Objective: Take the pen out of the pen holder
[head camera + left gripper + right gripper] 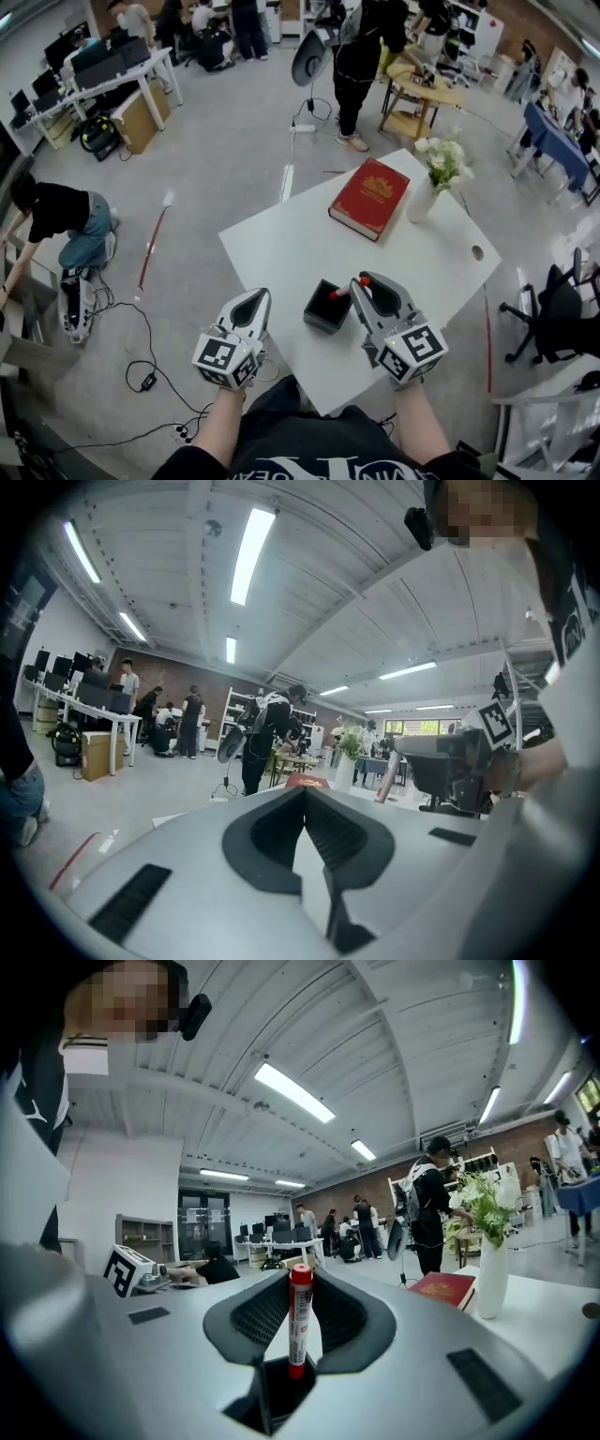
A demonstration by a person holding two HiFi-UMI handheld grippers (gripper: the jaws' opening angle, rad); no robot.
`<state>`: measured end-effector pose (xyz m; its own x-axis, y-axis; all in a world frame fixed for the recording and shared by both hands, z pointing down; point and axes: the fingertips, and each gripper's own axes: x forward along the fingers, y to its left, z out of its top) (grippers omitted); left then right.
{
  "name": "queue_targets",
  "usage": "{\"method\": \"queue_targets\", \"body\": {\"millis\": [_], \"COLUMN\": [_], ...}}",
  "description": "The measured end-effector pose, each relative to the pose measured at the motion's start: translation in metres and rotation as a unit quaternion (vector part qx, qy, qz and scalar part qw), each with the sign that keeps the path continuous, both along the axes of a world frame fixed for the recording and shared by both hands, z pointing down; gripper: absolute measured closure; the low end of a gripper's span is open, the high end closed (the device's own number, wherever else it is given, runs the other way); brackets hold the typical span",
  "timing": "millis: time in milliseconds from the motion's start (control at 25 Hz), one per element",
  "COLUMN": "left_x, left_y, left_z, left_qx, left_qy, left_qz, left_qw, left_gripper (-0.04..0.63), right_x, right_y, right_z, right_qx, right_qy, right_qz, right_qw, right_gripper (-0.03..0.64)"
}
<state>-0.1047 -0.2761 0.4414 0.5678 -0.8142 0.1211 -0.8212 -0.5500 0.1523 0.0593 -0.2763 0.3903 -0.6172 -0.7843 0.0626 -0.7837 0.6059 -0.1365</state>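
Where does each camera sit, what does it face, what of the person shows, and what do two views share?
Head view: on the head, steeply down at the white square table and black square pen holder; forearms, left gripper, right gripper show.
Left gripper view: on that gripper, level along its shut, empty jaws; upper body shows.
Right gripper view: on that gripper, along jaws gripping the red-capped pen; upper body shows.
Head and right gripper views share the red hardcover book.

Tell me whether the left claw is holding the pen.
No, the left claw is shut with nothing in it; the red pen sits in the right claw.
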Motion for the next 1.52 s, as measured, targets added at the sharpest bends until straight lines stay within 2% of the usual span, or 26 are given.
{"method": "queue_targets", "body": {"millis": [720,1280,1520], "left_x": [0.004,0.012,0.02], "left_y": [0.006,0.022,0.032], "left_z": [-0.02,-0.03,-0.026], "left_qx": [0.024,0.035,0.028], "left_qy": [0.002,0.006,0.008], "left_qz": [-0.013,-0.021,-0.015], "left_qw": [0.9996,0.9992,0.9995], "left_gripper": [0.594,0.594,0.594], "right_x": [0.01,0.028,0.034], "right_y": [0.009,0.026,0.04], "right_z": [-0.034,-0.05,-0.049], "right_qx": [0.036,0.056,0.056], "right_qy": [-0.028,-0.033,-0.024], "right_qz": [-0.007,-0.004,-0.001], "right_qw": [0.999,0.998,0.998], "right_gripper": [0.535,0.535,0.535]}}
